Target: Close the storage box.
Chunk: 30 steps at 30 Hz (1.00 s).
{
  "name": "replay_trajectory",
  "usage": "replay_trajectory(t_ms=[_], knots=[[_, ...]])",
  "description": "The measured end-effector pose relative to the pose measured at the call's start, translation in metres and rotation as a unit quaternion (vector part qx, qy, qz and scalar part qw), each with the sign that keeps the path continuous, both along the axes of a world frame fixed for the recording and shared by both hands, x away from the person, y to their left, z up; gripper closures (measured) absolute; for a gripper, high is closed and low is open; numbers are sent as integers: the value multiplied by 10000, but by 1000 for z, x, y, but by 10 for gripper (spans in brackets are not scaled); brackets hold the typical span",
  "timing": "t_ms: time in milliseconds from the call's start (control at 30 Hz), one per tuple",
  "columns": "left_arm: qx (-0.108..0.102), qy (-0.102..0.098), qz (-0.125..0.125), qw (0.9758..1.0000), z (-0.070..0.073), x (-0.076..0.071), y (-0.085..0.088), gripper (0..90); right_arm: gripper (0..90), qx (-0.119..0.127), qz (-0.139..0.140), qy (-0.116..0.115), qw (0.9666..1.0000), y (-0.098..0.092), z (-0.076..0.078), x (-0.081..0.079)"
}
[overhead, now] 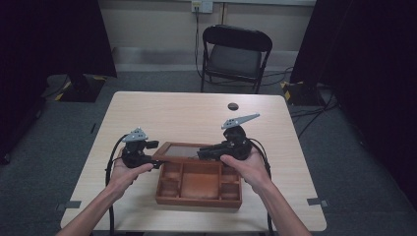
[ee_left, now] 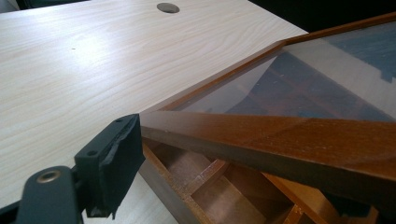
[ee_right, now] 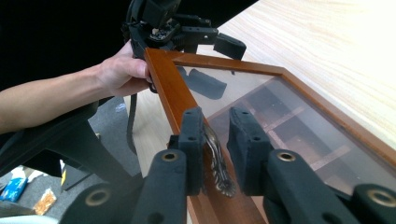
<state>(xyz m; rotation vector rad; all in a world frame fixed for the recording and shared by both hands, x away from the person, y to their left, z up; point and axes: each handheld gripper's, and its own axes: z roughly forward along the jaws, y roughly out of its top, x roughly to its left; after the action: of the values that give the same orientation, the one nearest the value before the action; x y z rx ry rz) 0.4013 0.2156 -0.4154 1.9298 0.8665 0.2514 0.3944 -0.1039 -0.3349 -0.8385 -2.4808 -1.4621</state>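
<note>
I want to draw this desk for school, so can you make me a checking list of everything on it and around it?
Surface: pale wooden table, with a round hole near its far edge.
Job's things: brown compartment box; its glass lid is tilted up, with a metal handle on its frame.
Clutter: nothing seen.
Grippers: left tool clamps the lid's corner. Right tool has its jaws on either side of the handle, with a gap on one side.
Cables: black cable trails from the left tool; more lie on the floor.
Surroundings: folding chair, dark curtains, grey carpet.
</note>
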Motion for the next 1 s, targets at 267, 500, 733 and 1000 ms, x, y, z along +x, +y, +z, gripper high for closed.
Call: replay_trajectory(t_ms=[267, 500, 733, 1000], knots=[[68, 63, 13, 10000, -4, 1, 1, 160, 816, -9, 148, 193, 9997, 3, -4, 2], [95, 93, -1, 9999, -6, 2, 2, 161, 820, -48, 211, 127, 9997, 2, -4, 2], [186, 201, 170, 9995, -11, 8, 6, 168, 821, -117, 289, 73, 9995, -1, -6, 1], [342, 288, 232, 9987, -15, 11, 16, 167, 820, -157, 354, 37, 9992, -5, -10, -2]])
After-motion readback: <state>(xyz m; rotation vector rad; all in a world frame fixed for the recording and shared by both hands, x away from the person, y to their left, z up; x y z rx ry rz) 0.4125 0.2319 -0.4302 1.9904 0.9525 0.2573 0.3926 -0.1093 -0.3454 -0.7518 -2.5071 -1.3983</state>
